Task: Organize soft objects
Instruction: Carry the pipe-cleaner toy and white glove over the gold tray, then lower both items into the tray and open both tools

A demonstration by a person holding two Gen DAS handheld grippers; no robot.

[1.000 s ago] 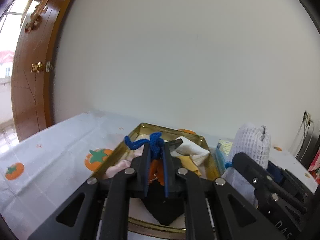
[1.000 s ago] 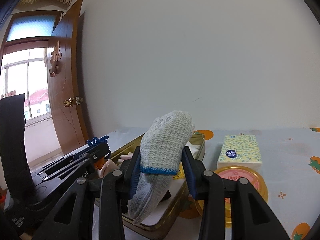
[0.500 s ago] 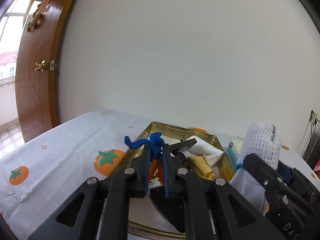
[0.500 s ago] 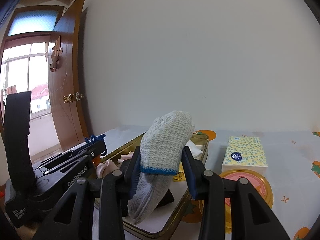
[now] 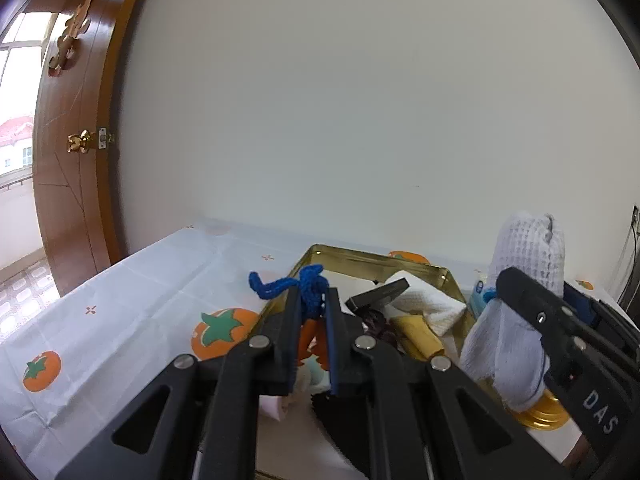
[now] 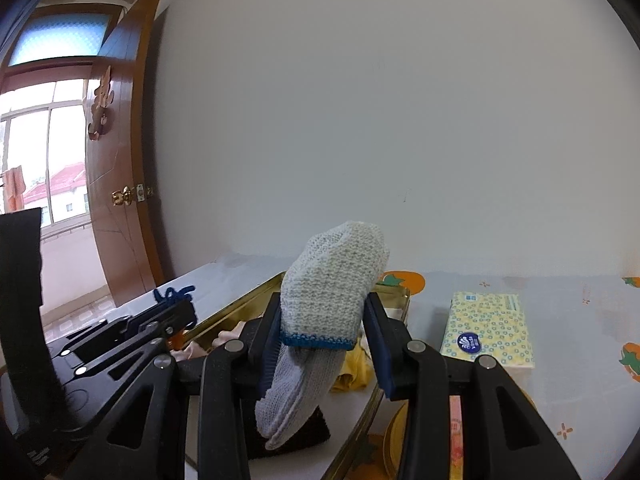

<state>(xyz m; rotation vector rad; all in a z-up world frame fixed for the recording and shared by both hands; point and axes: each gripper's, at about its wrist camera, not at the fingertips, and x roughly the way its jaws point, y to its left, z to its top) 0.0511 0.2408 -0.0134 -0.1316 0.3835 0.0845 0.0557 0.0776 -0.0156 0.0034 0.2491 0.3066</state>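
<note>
My left gripper [image 5: 313, 300] is shut on a knitted toy with a blue yarn top [image 5: 304, 286] and an orange body hanging below the pads. It hangs over the near left part of a gold tin tray [image 5: 360, 254]. The right gripper [image 6: 326, 320] is shut on a grey-white knitted glove with a blue cuff edge [image 6: 332, 292], held above the tray [image 6: 240, 308]; the same glove [image 5: 524, 256] shows at the right of the left wrist view. Inside the tray lie a white cloth [image 5: 428, 306], a yellow cloth [image 5: 418, 338], a pink cloth and a black piece.
The table wears a white cloth printed with orange persimmons [image 5: 224, 334]. A yellow tissue pack [image 6: 490, 330] and a round gold lid with a pink label [image 6: 456, 432] lie right of the tray. A wooden door [image 5: 72, 152] stands at the left, a plain wall behind.
Both grippers have drifted sideways over the tray with their loads; the tray's contents sit further right in the left wrist view. Neither grip has changed.
</note>
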